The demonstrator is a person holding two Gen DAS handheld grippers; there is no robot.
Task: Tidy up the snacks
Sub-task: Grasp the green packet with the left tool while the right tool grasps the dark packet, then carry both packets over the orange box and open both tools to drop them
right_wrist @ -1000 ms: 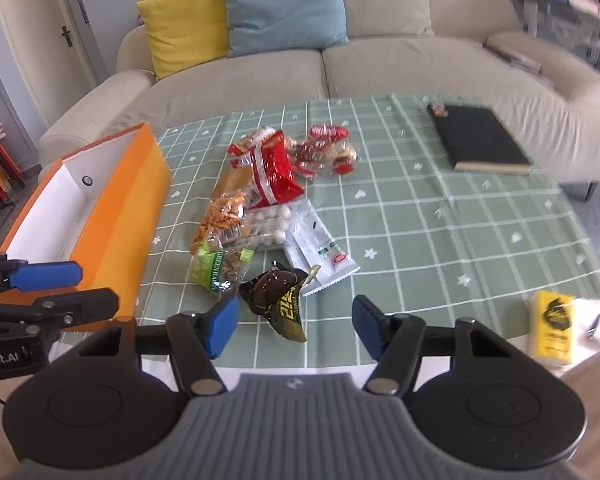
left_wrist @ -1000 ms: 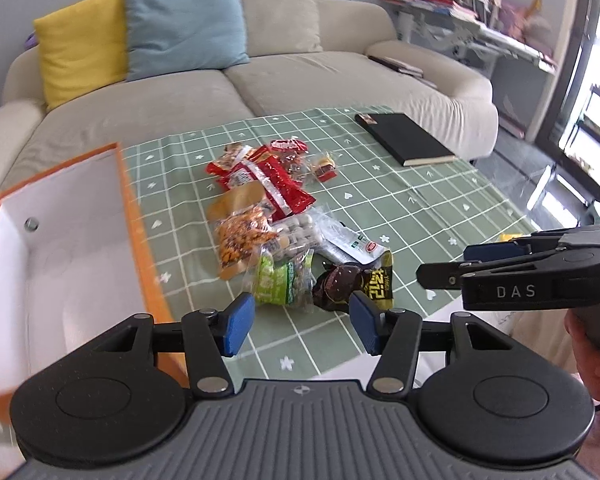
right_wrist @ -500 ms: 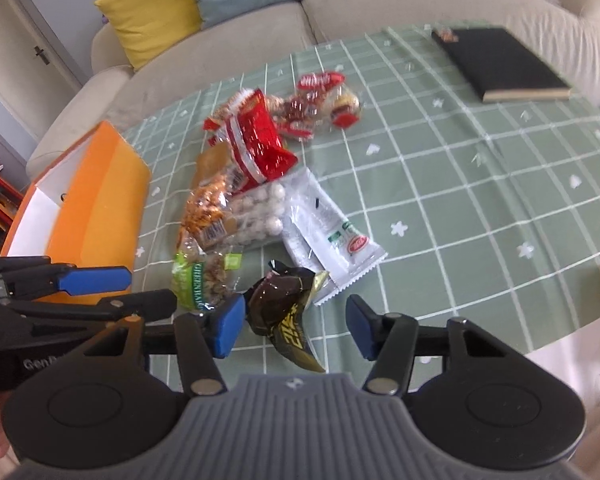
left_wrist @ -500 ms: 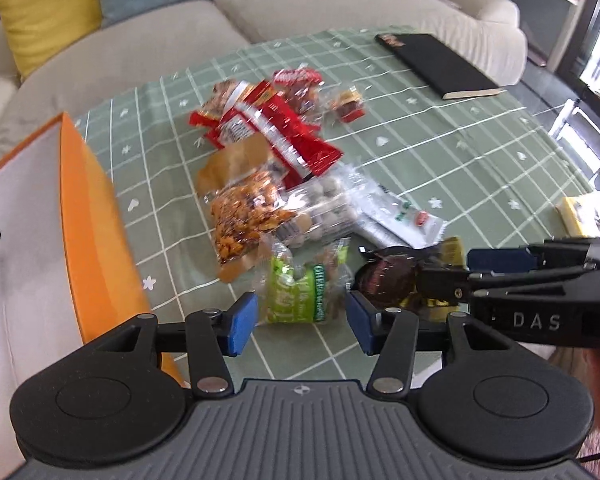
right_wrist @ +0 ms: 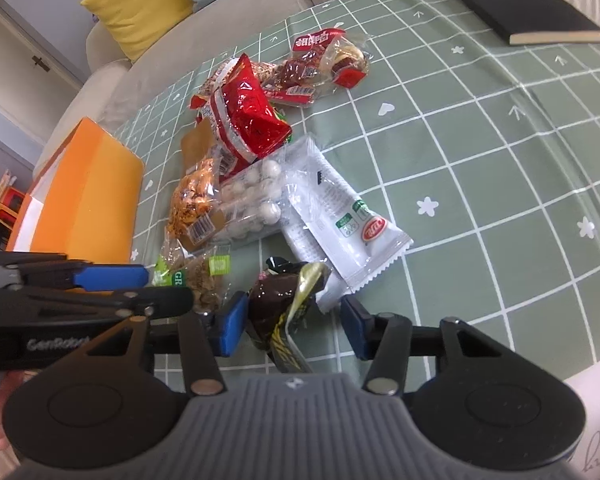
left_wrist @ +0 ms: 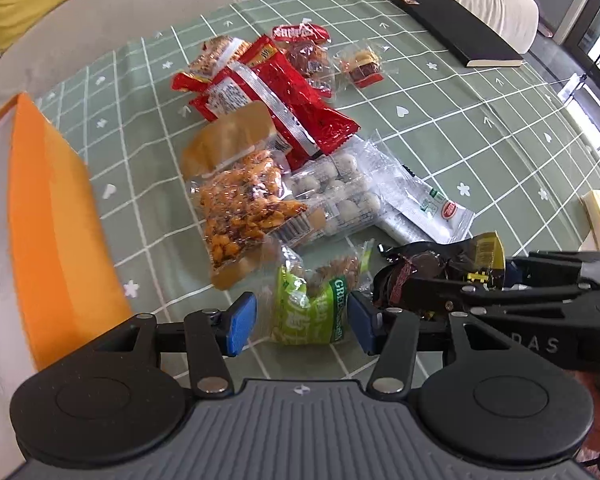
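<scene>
Several snack packets lie in a pile on the green checked tablecloth (left_wrist: 440, 112). My left gripper (left_wrist: 302, 322) is open, its blue pads on either side of a green nut packet (left_wrist: 312, 312), not closed on it. My right gripper (right_wrist: 290, 328) is open around a dark brown and gold packet (right_wrist: 284, 308), which also shows in the left wrist view (left_wrist: 432, 272). An orange box (left_wrist: 48, 216) with a white inside stands at the left; it also shows in the right wrist view (right_wrist: 88, 200).
Behind lie an orange nut bag (left_wrist: 240, 208), a clear pack of white balls (left_wrist: 340, 196), a white sachet (right_wrist: 340, 220) and red packets (left_wrist: 288, 96). A black notebook (left_wrist: 456, 28) lies far right. A beige sofa (right_wrist: 236, 12) stands beyond the table.
Both grippers have moved forward and down to the near edge of the pile. The green packet now sits between the left pads and the brown packet between the right pads.
</scene>
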